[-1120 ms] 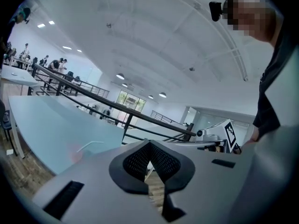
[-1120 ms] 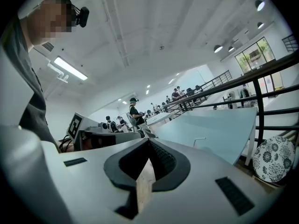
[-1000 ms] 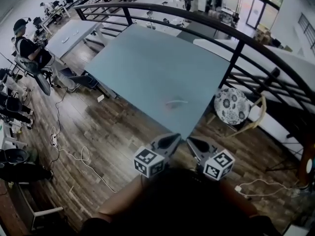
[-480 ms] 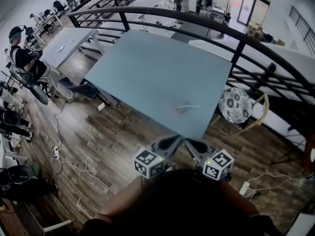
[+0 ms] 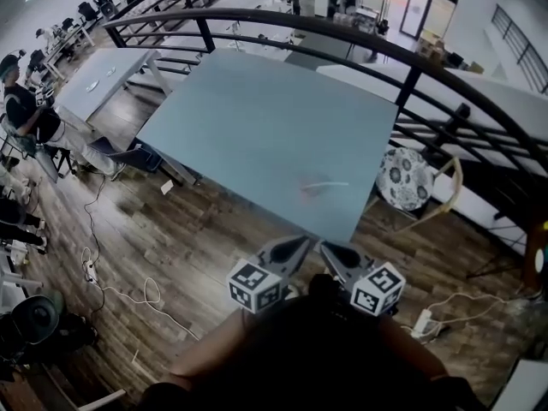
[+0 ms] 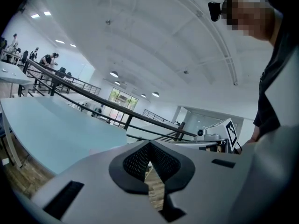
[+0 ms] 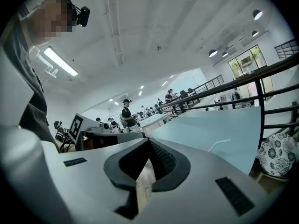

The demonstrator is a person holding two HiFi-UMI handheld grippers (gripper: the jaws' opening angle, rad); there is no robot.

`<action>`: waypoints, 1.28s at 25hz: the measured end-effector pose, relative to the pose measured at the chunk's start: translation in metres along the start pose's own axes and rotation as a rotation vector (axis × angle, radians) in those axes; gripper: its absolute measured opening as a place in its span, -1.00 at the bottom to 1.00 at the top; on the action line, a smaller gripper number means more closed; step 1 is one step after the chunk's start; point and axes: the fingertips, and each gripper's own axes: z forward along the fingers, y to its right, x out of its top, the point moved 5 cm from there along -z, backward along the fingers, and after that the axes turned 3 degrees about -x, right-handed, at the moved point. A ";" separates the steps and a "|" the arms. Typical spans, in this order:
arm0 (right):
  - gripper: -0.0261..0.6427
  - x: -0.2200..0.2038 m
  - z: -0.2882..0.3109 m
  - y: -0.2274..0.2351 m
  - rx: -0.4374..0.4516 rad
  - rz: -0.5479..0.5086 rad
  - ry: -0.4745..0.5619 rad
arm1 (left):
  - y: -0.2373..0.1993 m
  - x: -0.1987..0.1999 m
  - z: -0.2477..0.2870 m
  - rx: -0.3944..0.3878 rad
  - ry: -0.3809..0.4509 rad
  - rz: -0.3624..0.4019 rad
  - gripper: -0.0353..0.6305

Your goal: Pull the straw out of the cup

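Observation:
A small clear pinkish cup (image 5: 309, 187) sits near the front right corner of the pale blue table (image 5: 257, 118). A white straw (image 5: 330, 183) sticks out of it to the right, lying low. In the right gripper view the straw (image 7: 219, 144) shows as a thin white bent line on the tabletop. My left gripper (image 5: 295, 248) and right gripper (image 5: 332, 251) hang side by side close to my body, short of the table's near edge and well apart from the cup. Both are shut with nothing held, their pads (image 6: 148, 143) (image 7: 149, 141) meeting at the tips.
A black railing (image 5: 411, 75) runs behind and to the right of the table. A chair with a patterned round cushion (image 5: 404, 178) stands by the table's right corner. Cables (image 5: 128, 289) trail over the wooden floor at left. People sit at desks far left.
The head view has drifted slightly, so the table sits a little differently in frame. Both grippers have stayed shut near my body. The cup and straw have not moved.

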 end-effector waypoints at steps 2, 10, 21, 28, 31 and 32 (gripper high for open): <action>-0.89 0.002 0.002 0.004 -0.004 0.003 -0.006 | -0.002 0.001 0.005 -0.002 -0.009 -0.004 -0.86; -0.89 0.014 0.023 0.021 0.023 -0.028 -0.020 | -0.023 0.008 0.021 0.012 0.005 -0.038 -0.86; -0.89 0.053 0.024 0.104 0.043 -0.005 0.001 | -0.036 0.040 0.099 0.035 -0.012 0.022 -0.86; -0.89 0.070 0.007 0.159 0.055 0.006 -0.010 | -0.034 0.049 0.155 0.053 -0.002 0.016 -0.86; -0.89 0.069 0.005 0.175 0.063 0.018 -0.030 | -0.039 0.049 0.167 0.066 0.006 -0.003 -0.86; -0.89 0.069 0.005 0.179 0.061 0.025 -0.035 | -0.043 0.050 0.170 0.071 0.006 -0.008 -0.86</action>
